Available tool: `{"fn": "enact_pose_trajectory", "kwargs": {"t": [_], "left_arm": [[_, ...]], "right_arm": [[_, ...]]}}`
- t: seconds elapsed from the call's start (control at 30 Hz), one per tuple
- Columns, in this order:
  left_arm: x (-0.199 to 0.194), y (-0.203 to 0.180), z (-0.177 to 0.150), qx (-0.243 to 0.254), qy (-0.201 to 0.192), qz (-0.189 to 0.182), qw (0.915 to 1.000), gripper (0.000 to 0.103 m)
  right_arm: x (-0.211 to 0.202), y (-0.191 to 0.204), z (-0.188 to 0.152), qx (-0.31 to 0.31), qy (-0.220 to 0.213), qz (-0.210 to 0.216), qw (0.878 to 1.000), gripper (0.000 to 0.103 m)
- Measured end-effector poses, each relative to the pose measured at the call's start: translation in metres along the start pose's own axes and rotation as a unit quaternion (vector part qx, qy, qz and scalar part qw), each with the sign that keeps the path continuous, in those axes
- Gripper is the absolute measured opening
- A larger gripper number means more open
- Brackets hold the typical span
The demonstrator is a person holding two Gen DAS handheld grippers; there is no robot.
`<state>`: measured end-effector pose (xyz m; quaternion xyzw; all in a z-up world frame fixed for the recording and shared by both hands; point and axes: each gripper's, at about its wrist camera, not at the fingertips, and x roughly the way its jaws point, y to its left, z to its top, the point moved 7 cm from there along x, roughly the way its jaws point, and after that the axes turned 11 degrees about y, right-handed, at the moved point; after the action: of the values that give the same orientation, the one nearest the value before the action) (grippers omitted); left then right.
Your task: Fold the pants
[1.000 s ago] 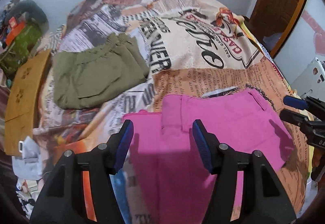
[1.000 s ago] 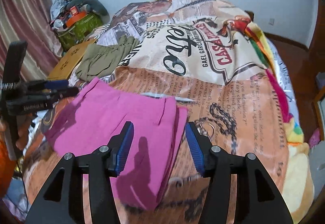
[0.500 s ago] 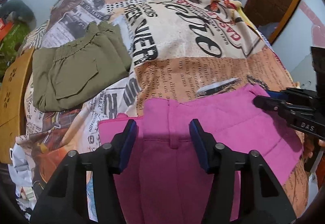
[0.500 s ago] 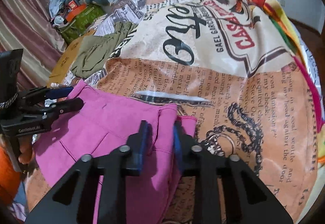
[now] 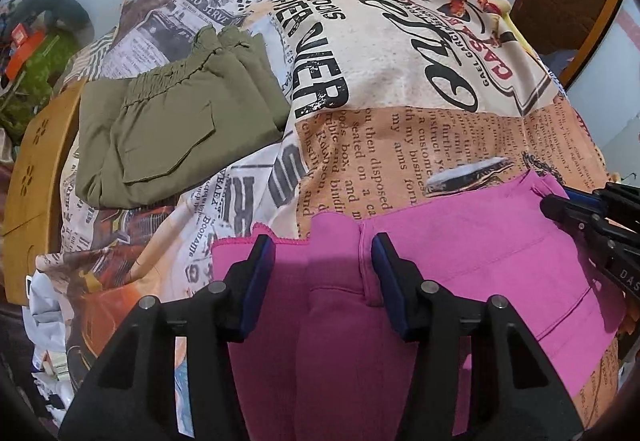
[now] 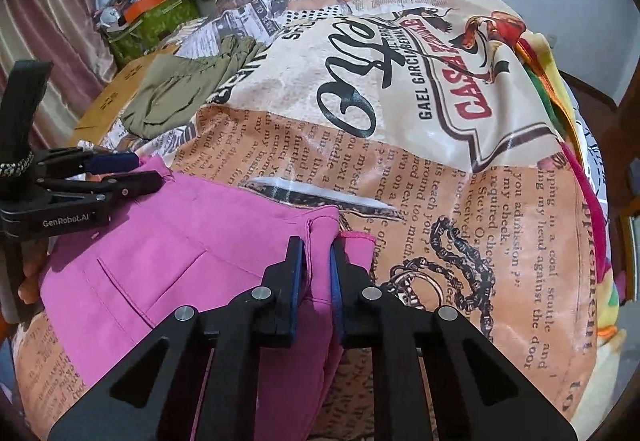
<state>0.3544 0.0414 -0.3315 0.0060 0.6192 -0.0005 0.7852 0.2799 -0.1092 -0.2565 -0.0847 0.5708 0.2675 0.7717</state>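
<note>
Since a second ago our right claw has clamped onto the pink pants' waistband corner on the bed, while our left claw hovers apart over the opposite corner, ready to lift both for folding.

"GenRobot.AI" on left tool; "GAEL GARCIA" on bedspread.

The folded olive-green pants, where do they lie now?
The folded olive-green pants lie on the printed bedspread, upper left in the left wrist view, beyond the pink pants.
</note>
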Motion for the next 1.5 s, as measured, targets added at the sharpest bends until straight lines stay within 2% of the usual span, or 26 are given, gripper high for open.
{"fn": "enact_pose_trajectory", "kwargs": {"t": [0.13,0.27,0.43,0.5,0.53,0.63,0.7,0.87,1.07,1.23,1.33,1.5], "left_arm": [[-0.008,-0.003,-0.001,0.012,-0.004,0.011,0.9999,0.053],[-0.028,-0.001,-0.003,0.009,-0.019,0.006,0.9998,0.052],[-0.064,0.006,-0.008,0.005,-0.06,0.023,0.998,0.054],[-0.077,0.01,-0.01,0.004,-0.073,0.024,0.997,0.061],[-0.084,0.011,-0.013,0.003,-0.081,0.022,0.9965,0.069],[-0.096,0.017,-0.021,-0.006,-0.093,0.005,0.9956,0.084],[-0.097,0.02,-0.027,-0.01,-0.09,-0.003,0.9959,0.084],[-0.078,0.032,-0.044,-0.031,-0.052,-0.011,0.9981,0.085],[-0.048,0.031,-0.065,-0.052,-0.003,-0.047,0.9976,0.085],[-0.037,0.026,-0.068,-0.06,0.007,-0.074,0.9954,0.087],[-0.031,0.026,-0.064,-0.068,0.015,-0.085,0.9939,0.09],[-0.019,0.025,-0.058,-0.08,0.03,-0.118,0.9893,0.09]], "right_arm": [[-0.008,0.004,0.002,0.0,-0.001,-0.008,1.0,0.011],[-0.023,0.007,0.004,-0.005,-0.007,-0.018,1.0,0.013],[-0.045,0.013,0.004,-0.007,-0.025,-0.029,0.999,0.014],[-0.052,0.016,0.003,-0.008,-0.031,-0.026,0.999,0.018],[-0.057,0.02,0.002,-0.009,-0.036,-0.023,0.999,0.024],[-0.067,0.028,-0.003,-0.012,-0.048,-0.022,0.999,0.046],[-0.069,0.031,-0.006,-0.013,-0.049,-0.02,0.998,0.052],[-0.064,0.03,-0.021,0.01,-0.04,-0.006,0.999,0.068],[-0.045,0.015,-0.042,0.066,-0.014,0.023,0.997,0.068],[-0.029,0.01,-0.054,0.083,0.008,0.047,0.995,0.068],[-0.024,0.007,-0.055,0.094,0.013,0.072,0.993,0.068],[-0.015,0.005,-0.05,0.105,0.016,0.102,0.989,0.068]]}}
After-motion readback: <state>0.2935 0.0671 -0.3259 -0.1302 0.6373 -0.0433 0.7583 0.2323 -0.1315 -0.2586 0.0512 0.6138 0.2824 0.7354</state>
